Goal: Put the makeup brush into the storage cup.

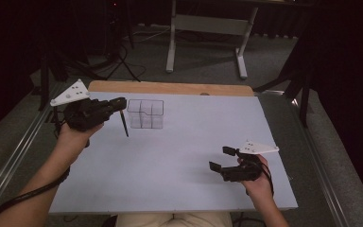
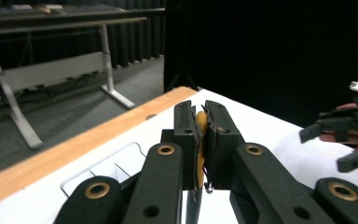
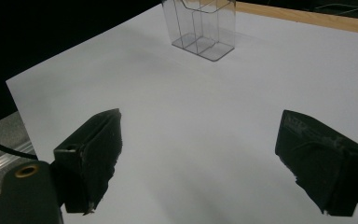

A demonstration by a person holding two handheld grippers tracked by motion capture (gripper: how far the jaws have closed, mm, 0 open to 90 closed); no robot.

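Observation:
My left gripper [image 1: 121,103] is held above the white table top [image 1: 170,161] at its far left, shut on a thin dark pen [image 1: 124,125] that hangs down from the jaws, slightly tilted. Between the pressed pads in the left gripper view [image 2: 200,108], a yellow-orange part of the pen [image 2: 203,128] shows. A clear plastic organizer [image 1: 145,114] with several compartments stands just right of the pen; it is also at the top of the right gripper view [image 3: 200,28]. Near the table's front right, my right gripper [image 1: 221,158] [image 3: 200,154] is open with nothing between its jaws.
A wooden strip [image 1: 170,88] runs along the table's far edge. Beyond it stands a white-legged desk frame [image 1: 208,28] on grey floor, with dark stands and cables at the left. Metal rails [image 1: 14,156] flank the table.

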